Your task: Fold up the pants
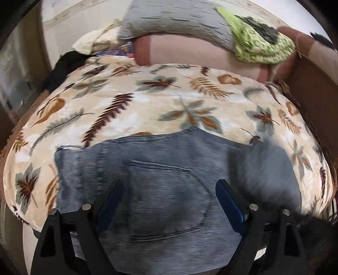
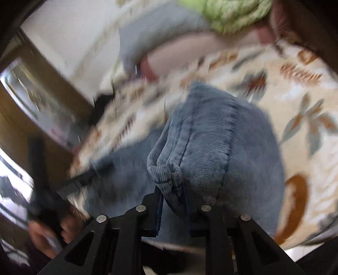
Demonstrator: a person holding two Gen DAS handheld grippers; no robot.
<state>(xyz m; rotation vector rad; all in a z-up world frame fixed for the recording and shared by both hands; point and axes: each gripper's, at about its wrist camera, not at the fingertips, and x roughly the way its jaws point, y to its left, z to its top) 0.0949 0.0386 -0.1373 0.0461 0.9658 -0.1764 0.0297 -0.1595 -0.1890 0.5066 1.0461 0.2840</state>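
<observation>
Blue denim pants (image 1: 164, 190) lie on a leaf-patterned blanket (image 1: 147, 101), back pocket facing up. My left gripper (image 1: 169, 184) is open just above the pocket area, jaws wide apart, holding nothing. In the right wrist view my right gripper (image 2: 173, 188) is shut on a bunched hem of the pants (image 2: 211, 135) and holds the fabric lifted above the blanket (image 2: 306, 101). That view is blurred. The lifted fabric shows as a blurred grey-blue mass at the right of the left wrist view (image 1: 266, 169).
A grey pillow (image 1: 175, 19) and a green patterned cloth (image 1: 259, 42) rest on a pink cushion (image 1: 190, 52) at the back. A brown wooden edge (image 1: 312, 97) borders the right. A black garment (image 1: 63, 67) lies at the back left. A hand (image 2: 48, 239) holds the other gripper.
</observation>
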